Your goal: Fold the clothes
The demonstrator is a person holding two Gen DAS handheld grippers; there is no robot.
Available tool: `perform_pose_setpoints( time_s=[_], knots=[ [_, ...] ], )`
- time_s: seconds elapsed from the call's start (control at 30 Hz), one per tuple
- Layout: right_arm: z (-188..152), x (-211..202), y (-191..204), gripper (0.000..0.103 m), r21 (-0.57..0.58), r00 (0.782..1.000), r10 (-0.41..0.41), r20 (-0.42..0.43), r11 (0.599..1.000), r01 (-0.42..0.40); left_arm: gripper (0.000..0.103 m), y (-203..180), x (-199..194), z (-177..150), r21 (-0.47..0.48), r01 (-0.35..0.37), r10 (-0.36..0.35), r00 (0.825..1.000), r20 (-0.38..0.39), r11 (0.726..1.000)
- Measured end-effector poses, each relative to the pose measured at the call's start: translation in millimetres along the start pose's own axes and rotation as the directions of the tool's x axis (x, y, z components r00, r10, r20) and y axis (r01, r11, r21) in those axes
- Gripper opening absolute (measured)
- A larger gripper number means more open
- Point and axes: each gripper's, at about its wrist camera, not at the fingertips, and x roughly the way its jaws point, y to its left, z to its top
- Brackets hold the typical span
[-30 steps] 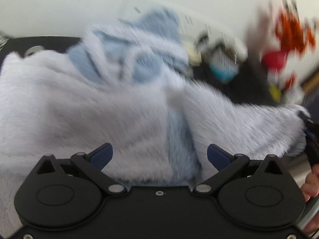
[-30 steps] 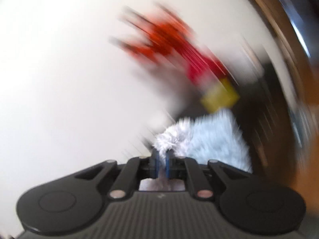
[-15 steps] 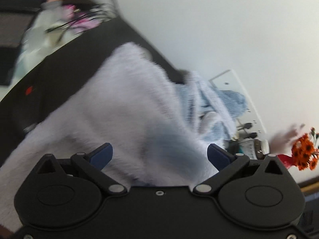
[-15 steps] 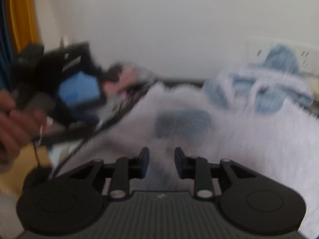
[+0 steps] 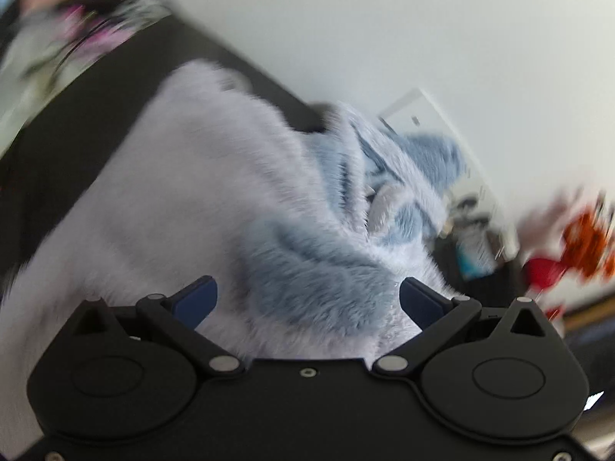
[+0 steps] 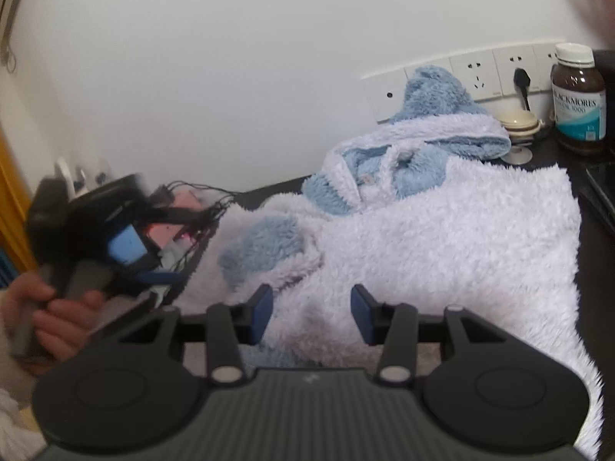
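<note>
Left gripper: I see its jaws spread wide, holding nothing, just above the fluffy cloth.
Right gripper: my jaws are partly open here, holding nothing too.
Fluffy jacket: white and blue, lying flat on the black table, hood up near the wall sockets.
Brown bottle: stands by the wall, near the hood.
Left hand: grips the other tool's handle, beside the jacket's sleeve.

My 2 wrist cams sit low, close over the fluffy lilac-white fleece garment with blue trim. L cam is rolled, facing across it toward the white wall socket strip; R cam faces it level. Both share garment & strip.
</note>
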Motion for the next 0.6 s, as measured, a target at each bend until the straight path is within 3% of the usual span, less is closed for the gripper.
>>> perform_pose_setpoints(
  time_s=[0.1, 0.17, 0.3, 0.33, 0.4, 0.47, 0.57, 0.6],
  knots=[
    [-3, 0, 1, 0.044, -0.008, 1.000, -0.008, -0.011, 1.000, 0.008, 0.103, -36, 21, 15, 0.082, 0.053, -0.050, 0.998, -0.032, 0.995],
    [-6, -4, -2, 0.044, -0.008, 1.000, -0.021, -0.017, 1.000, 0.021, 0.103, -56, 37, 26, 0.135, 0.107, -0.095, 0.991, -0.095, 0.985],
    [-14, -7, -14, 0.044, 0.035, 0.998, -0.057, -0.017, 0.998, 0.058, 0.102, -70, 72, 26, 0.195, 0.064, -0.018, 0.974, -0.226, 0.979],
    [-15, -7, -18, 0.044, 0.049, 0.997, -0.069, -0.016, 0.996, 0.070, 0.096, -68, 76, 24, 0.192, 0.055, -0.005, 0.968, -0.252, 0.980],
    [-16, -10, -25, 0.044, 0.072, 0.996, -0.084, -0.013, 0.994, 0.085, 0.071, -61, 75, 20, 0.186, 0.064, -0.011, 0.963, -0.271, 0.980],
    [-17, -13, -31, 0.044, 0.091, 0.996, -0.094, -0.009, 0.991, 0.094, 0.031, -50, 68, 20, 0.166, 0.056, -0.008, 0.960, -0.278, 0.985],
    [-15, -17, -35, 0.044, 0.102, 0.994, -0.105, 0.000, 0.989, 0.105, 0.012, -25, 49, 21, 0.117, 0.056, -0.024, 0.965, -0.260, 0.992],
    [-13, -17, -35, 0.044, 0.100, 0.994, -0.106, 0.005, 0.989, 0.105, 0.012, -16, 40, 21, 0.103, 0.049, -0.023, 0.971, -0.239, 0.993]
  ],
)
